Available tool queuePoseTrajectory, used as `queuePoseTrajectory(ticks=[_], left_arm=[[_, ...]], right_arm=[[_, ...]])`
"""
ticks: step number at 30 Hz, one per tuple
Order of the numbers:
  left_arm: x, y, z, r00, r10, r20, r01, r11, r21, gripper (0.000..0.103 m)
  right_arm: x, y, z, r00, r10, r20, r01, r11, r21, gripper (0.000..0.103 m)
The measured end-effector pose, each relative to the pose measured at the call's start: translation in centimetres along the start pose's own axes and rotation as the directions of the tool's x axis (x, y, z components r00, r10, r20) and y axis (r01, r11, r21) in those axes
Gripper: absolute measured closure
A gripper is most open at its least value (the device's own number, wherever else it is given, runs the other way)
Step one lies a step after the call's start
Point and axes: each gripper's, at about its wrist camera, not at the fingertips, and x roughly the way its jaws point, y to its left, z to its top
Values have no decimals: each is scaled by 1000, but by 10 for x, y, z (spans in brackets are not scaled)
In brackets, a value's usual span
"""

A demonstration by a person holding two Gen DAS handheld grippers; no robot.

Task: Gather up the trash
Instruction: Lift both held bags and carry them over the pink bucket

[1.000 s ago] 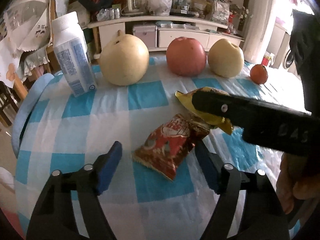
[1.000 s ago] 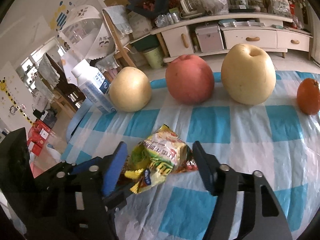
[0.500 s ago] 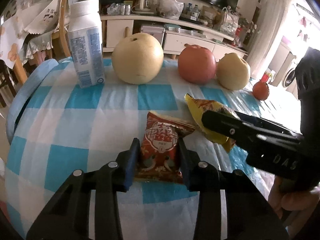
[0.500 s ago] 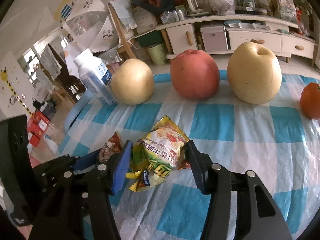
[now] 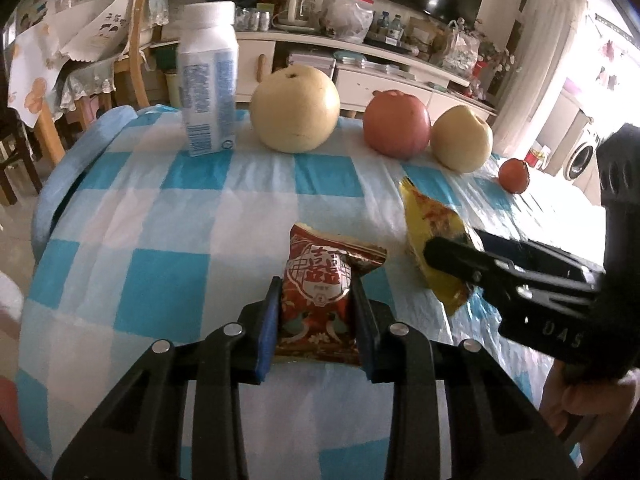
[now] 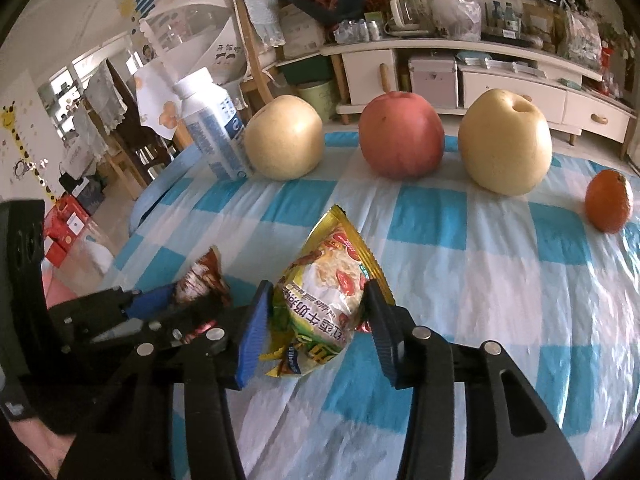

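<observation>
Left gripper [image 5: 316, 300]: its 2 fingers sit either side of the red snack wrapper [image 5: 320, 296], and both pads press against the packet's sides. The jaws have just been closing and are now clamped on it. The wrapper's lower half lies between the fingers; its torn upper edge projects forward past the fingertips, over the blue-and-white checked tablecloth [image 5: 168, 208]. Whether the packet is clear of the cloth cannot be determined.

Right gripper [image 6: 316, 312]: its jaws have just been closing, with the yellow snack wrapper [image 6: 332, 280] between them. Both pads bear on the crumpled packet, the blue pad at its left side and the black finger at its right. The wrapper's pointed upper corner stands up beyond the fingertips; its lower end hangs crumpled below the pads.

In the right wrist view the left gripper [image 6: 176, 300] lies just to the left, with the red wrapper [image 6: 204, 280] in its tips. In the left wrist view the right gripper [image 5: 452, 256] enters from the right, with the yellow wrapper [image 5: 432, 220] in its tips. The 2 wrappers are near each other but apart.

Along the far edge of the table stand, left to right, a white milk bottle [image 5: 208, 92], 1 pale pear [image 5: 296, 110], 1 red apple [image 5: 396, 124], a second pale pear [image 5: 462, 140] and 1 small orange [image 5: 514, 176], all well apart from both grippers.

A hand [image 5: 580, 396] is partly visible at the right gripper's handle.
</observation>
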Motion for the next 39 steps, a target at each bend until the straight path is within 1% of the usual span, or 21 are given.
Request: queuePoseTrajectory(ticks=[9, 14, 21, 23, 26, 27, 29, 39], left_arm=[[-35, 15, -16, 999, 4, 32, -3, 999, -44, 69], [-57, 20, -24, 998, 37, 57, -35, 999, -39, 69], [-91, 27, -44, 993, 75, 89, -70, 996, -54, 69], [-100, 29, -49, 991, 91, 98, -86, 995, -56, 69], [-115, 32, -56, 988, 107, 115, -100, 993, -66, 69], [-120, 32, -60, 985, 124, 122, -117, 991, -63, 69], [-128, 32, -65, 982, 136, 129, -129, 990, -63, 68], [-160, 37, -91, 971, 193, 143, -184, 980, -74, 68]], right_arm=[[-20, 14, -23, 1000, -16, -3, 16, 1000, 5, 56], [-34, 24, -37, 1000, -31, -4, 31, 999, 9, 57], [-59, 40, -55, 1000, -24, 3, 24, 999, 21, 57], [-66, 48, -60, 1000, -24, 6, 24, 1000, 10, 61], [-80, 58, -70, 1000, -17, 20, 17, 1000, 1, 61], [-84, 62, -73, 1000, -18, 20, 18, 1000, -12, 61], [-88, 69, -77, 999, -31, 23, 32, 999, -36, 61], [-110, 87, -106, 999, -32, 13, 33, 998, -60, 63]])
